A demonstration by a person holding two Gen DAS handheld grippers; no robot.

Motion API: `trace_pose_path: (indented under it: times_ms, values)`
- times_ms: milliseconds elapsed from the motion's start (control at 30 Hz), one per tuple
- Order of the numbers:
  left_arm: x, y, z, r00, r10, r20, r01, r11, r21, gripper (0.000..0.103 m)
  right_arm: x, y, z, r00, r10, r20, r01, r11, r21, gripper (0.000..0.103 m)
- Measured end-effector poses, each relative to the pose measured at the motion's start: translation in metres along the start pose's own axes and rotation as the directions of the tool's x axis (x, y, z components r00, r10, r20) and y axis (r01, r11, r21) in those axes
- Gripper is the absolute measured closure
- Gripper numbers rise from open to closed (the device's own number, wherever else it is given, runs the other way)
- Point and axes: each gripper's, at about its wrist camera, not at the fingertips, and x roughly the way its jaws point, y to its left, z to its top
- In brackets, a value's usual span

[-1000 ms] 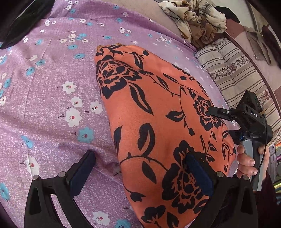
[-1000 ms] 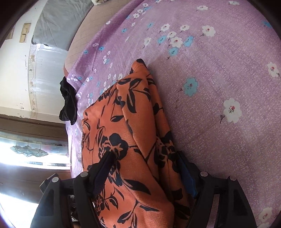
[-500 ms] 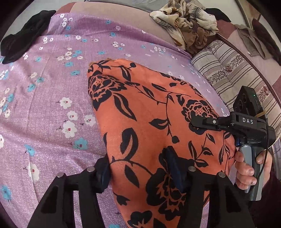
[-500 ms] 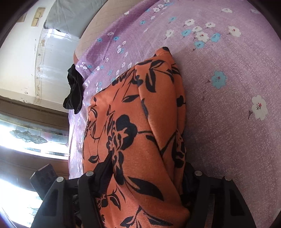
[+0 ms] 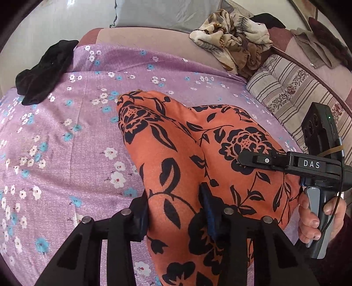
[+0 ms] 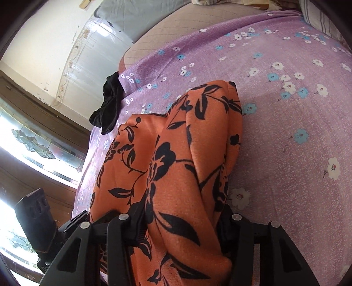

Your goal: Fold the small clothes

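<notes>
An orange garment with black flowers [image 5: 180, 154] lies partly lifted over the purple flowered sheet [image 5: 66, 143]. My left gripper [image 5: 175, 211] is shut on its near edge, cloth bunched between the fingers. My right gripper [image 6: 182, 222] is shut on the other near corner of the same garment [image 6: 176, 154]. The right gripper also shows at the right of the left wrist view [image 5: 253, 159], its finger over the cloth. The near end of the garment is raised and creased down the middle; its far end rests on the sheet.
A black garment [image 5: 44, 72] lies at the sheet's far left edge, also in the right wrist view [image 6: 110, 103]. A crumpled beige patterned cloth [image 5: 233, 41] and a striped cushion [image 5: 292, 96] sit at the far right. A grey pillow [image 5: 165, 13] lies at the back.
Both grippers closed on the garment's near edge and rose, lifting that end off the sheet. The views pulled back, showing more of the bed.
</notes>
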Motion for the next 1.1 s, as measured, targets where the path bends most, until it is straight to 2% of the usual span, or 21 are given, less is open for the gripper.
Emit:
trace_pose_path:
  times_ms: [233, 600, 767, 867, 967, 1100]
  values:
    - [-0.018, 0.009, -0.001, 0.996, 0.085, 0.037, -0.085, 0.996, -0.005, 0.06, 0.007, 0.024, -0.002, 0.998, 0.059, 0.007, -0.058, 0.997, -0.04, 0.052]
    - [-0.029, 0.023, -0.006, 0.983, 0.177, 0.056, -0.176, 0.984, -0.023, 0.06, 0.023, 0.05, -0.006, 0.994, 0.109, 0.003, -0.109, 0.993, -0.056, 0.052]
    - [-0.028, 0.024, -0.009, 0.98, 0.195, 0.043, -0.194, 0.981, -0.022, 0.06, 0.029, 0.057, -0.009, 0.994, 0.105, -0.016, -0.106, 0.991, -0.076, 0.052]
    - [-0.018, 0.027, -0.013, 0.979, 0.204, 0.005, -0.204, 0.979, -0.029, 0.06, 0.034, 0.055, -0.01, 0.996, 0.086, -0.03, -0.088, 0.994, -0.069, 0.053]
    - [0.002, 0.038, -0.019, 0.972, 0.219, -0.079, -0.225, 0.972, -0.07, 0.052, 0.049, 0.048, -0.012, 0.996, 0.039, -0.076, -0.042, 0.998, -0.038, 0.053]
    - [0.01, 0.062, -0.023, 0.981, 0.151, -0.12, -0.172, 0.967, -0.188, 0.035, 0.056, 0.04, -0.012, 0.993, 0.033, -0.11, -0.033, 0.999, -0.005, 0.053]
